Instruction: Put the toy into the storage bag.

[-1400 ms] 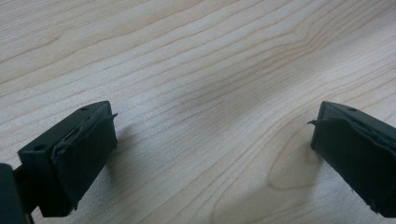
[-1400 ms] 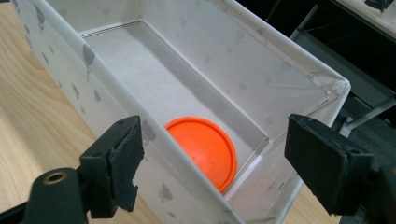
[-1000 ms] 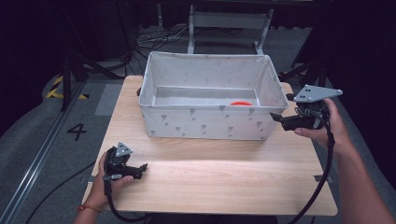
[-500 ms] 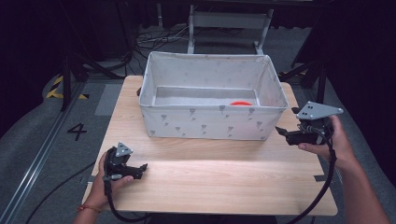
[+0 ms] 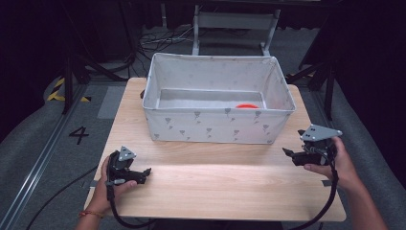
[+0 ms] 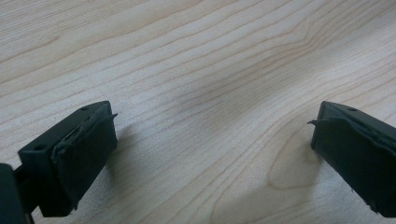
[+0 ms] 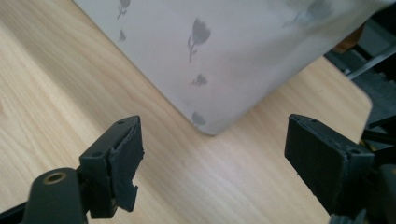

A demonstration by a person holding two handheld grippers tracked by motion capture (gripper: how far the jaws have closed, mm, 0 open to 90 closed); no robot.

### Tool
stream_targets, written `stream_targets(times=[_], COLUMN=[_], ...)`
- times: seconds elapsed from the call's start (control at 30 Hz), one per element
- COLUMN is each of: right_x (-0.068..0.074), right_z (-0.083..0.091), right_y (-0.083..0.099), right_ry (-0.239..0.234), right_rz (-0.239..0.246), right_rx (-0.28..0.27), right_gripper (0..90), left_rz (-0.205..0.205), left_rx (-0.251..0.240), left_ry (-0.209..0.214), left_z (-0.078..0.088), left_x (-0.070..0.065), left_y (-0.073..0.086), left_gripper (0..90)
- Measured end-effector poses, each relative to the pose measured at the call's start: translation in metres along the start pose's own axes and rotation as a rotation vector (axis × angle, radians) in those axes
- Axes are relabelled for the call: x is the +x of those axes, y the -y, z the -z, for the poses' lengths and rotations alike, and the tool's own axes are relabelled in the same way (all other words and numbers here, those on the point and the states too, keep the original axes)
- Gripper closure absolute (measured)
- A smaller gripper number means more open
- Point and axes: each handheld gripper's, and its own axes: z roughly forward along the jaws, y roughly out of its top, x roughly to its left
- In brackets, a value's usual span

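A white fabric bin (image 5: 218, 125) printed with small grey flowers stands on the far half of the wooden table (image 5: 220, 184). Inside it, near the right end, lies a red-orange object (image 5: 247, 106), mostly hidden by the front wall. My left gripper (image 5: 145, 172) rests low over the near left of the table, open, with bare wood between its pads (image 6: 84, 149). My right gripper (image 5: 288, 154) hovers at the right side of the table, in front of the bin's near right corner (image 7: 205, 126). It is open and empty, its jaws pointing left.
The table's right edge (image 5: 330, 191) runs close beside my right hand. Beyond the table are a grey floor, cables and a metal frame (image 5: 234, 21). A floor mark "4" (image 5: 79, 135) lies to the left. Bare wood spans the near half between the grippers.
My right gripper has dropped from beside the bin's upper right rim and come back toward me, down near the tabletop. The left gripper has stayed put.
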Motion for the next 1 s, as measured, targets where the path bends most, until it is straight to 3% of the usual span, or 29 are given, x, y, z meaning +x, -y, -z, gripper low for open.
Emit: stream_targets(times=[0.27,0.43,0.6,0.83,0.97,1.0], right_x=[0.003,0.003,0.004,0.004,0.005,0.005], right_z=[-0.011,-0.022,-0.027,-0.027,-0.029,-0.032], right_y=[0.037,0.065,0.088,0.114,0.126,0.13], right_ry=[-0.038,-0.069,-0.054,-0.076,-0.086,-0.095], right_rz=[-0.038,-0.134,-0.166,-0.235,-0.287,-0.322], right_rx=[0.002,-0.004,0.0,-0.001,-0.011,-0.019], right_gripper=[19.2,19.5,19.6,20.1,20.1,20.4], left_rz=[0.0,-0.001,-0.001,0.002,0.003,0.003], left_rx=[0.0,-0.001,-0.001,-0.007,-0.007,-0.007], left_ry=[0.0,-0.001,-0.001,-0.007,-0.009,-0.009], left_z=[0.0,0.0,0.0,0.0,0.0,0.0], left_x=[0.0,0.0,0.0,-0.001,-0.001,-0.001], left_y=[0.0,0.0,0.0,0.0,0.001,0.001], left_gripper=[0.6,0.6,0.6,0.6,0.6,0.6])
